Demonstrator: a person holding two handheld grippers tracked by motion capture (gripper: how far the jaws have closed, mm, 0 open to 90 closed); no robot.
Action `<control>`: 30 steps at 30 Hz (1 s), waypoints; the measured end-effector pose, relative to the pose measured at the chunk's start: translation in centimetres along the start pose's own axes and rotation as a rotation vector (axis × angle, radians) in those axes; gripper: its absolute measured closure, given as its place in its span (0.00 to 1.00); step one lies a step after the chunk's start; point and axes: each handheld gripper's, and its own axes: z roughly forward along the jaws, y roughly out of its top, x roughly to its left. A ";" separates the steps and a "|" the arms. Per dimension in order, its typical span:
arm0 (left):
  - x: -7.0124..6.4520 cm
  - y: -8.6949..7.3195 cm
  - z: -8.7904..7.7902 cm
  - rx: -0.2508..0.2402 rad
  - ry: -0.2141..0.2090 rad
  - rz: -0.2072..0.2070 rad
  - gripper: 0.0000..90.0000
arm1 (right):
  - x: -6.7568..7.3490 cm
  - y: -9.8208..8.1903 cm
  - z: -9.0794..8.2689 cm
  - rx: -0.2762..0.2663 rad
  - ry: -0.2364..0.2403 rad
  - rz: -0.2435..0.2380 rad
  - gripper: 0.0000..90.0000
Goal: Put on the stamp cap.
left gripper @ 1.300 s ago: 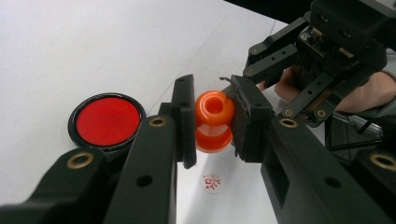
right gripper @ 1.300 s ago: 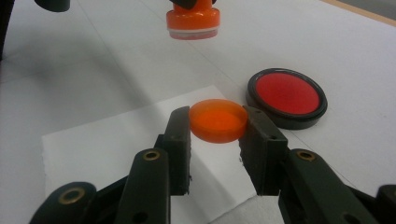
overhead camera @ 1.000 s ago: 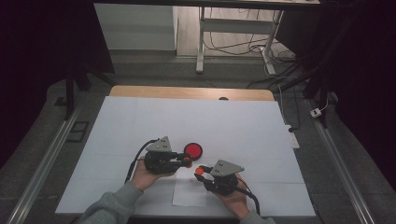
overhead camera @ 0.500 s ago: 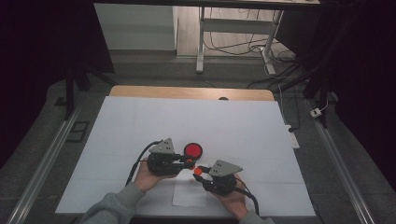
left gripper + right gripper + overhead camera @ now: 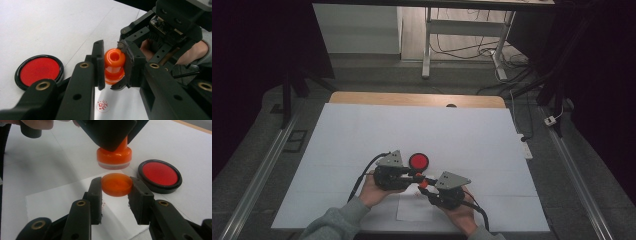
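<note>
Barely anything has shifted: left gripper point(image 5: 113, 67) still clamps the orange plastic stamp point(image 5: 114, 65), right gripper point(image 5: 116, 192) pinches its round orange cap point(image 5: 116, 184) just below, over white paper-covered surface point(image 5: 362, 130); dark room beyond.

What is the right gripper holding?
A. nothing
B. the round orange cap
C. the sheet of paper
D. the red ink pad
B: in the right gripper view, the right gripper has its jaws shut on the orange cap, just below the orange stamp held by the left gripper.
</note>
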 end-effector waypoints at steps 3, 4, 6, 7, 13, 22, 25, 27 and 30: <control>-0.1 0.0 0.1 0.003 -0.004 0.003 0.80 | 0.0 0.0 0.0 0.001 0.002 0.000 0.71; -0.1 0.0 0.2 0.004 -0.003 0.004 0.80 | 0.0 0.0 0.0 0.001 0.002 0.000 0.71; -0.1 0.0 0.3 0.005 -0.004 0.006 0.80 | 0.0 0.0 0.1 0.000 0.002 -0.002 0.71; -0.1 0.0 0.3 0.005 -0.005 0.006 0.80 | 0.0 0.0 0.1 0.000 0.003 -0.002 0.71; 0.0 0.0 0.5 0.009 -0.004 0.007 0.80 | 0.0 0.0 0.1 -0.001 0.006 -0.002 0.71; 0.0 -0.1 0.7 0.014 -0.004 0.006 0.80 | 0.1 0.0 0.1 -0.003 0.009 0.001 0.71; 0.0 -0.2 0.8 0.018 -0.004 0.005 0.80 | 0.1 0.1 0.0 -0.005 0.002 -0.001 0.71; 0.0 -0.3 0.9 0.019 -0.004 0.003 0.80 | 0.1 0.1 0.0 -0.006 0.004 -0.001 0.71; 0.0 -0.3 0.9 0.020 -0.005 0.004 0.80 | 0.1 0.0 0.0 -0.010 0.005 0.001 0.71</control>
